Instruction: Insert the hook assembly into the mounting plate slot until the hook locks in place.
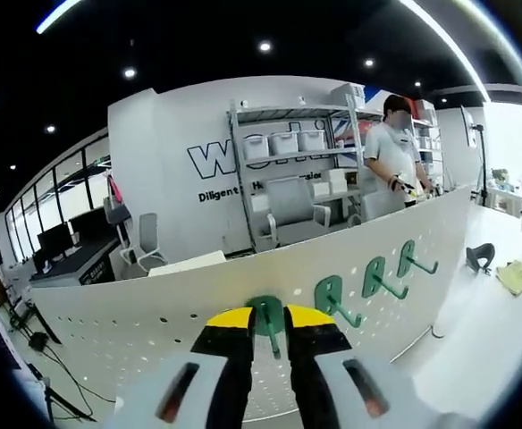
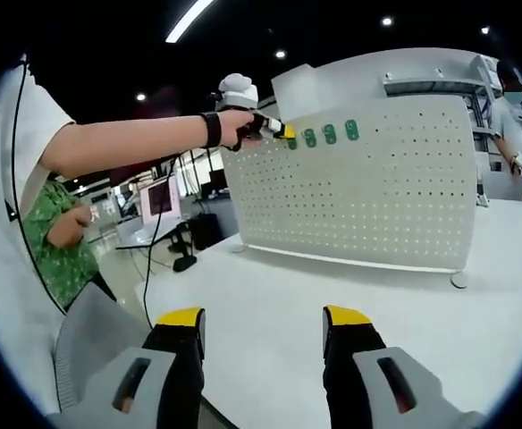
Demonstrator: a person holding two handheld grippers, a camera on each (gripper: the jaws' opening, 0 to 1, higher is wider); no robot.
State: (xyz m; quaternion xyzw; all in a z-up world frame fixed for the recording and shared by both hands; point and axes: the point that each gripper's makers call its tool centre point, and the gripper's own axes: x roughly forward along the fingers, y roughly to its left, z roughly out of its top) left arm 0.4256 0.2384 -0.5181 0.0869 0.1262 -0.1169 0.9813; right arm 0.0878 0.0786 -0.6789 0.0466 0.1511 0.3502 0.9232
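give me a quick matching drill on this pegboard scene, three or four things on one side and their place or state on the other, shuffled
Things:
1. left gripper
2. right gripper
3. three green hooks
4. pegboard

Place or state:
A. open above the white table, holding nothing
B. standing upright on the table
C. shut on a green hook at the pegboard
D. already hanging in a row on the pegboard

Pairs: 1-C, 2-A, 3-D, 4-B

Grey wall (image 1: 167,134), metal shelving (image 1: 283,170) with bins, ceiling spotlights (image 1: 264,46)

pegboard (image 2: 368,188) upright on table (image 2: 332,295) | hooks (image 1: 373,279) in row on pegboard
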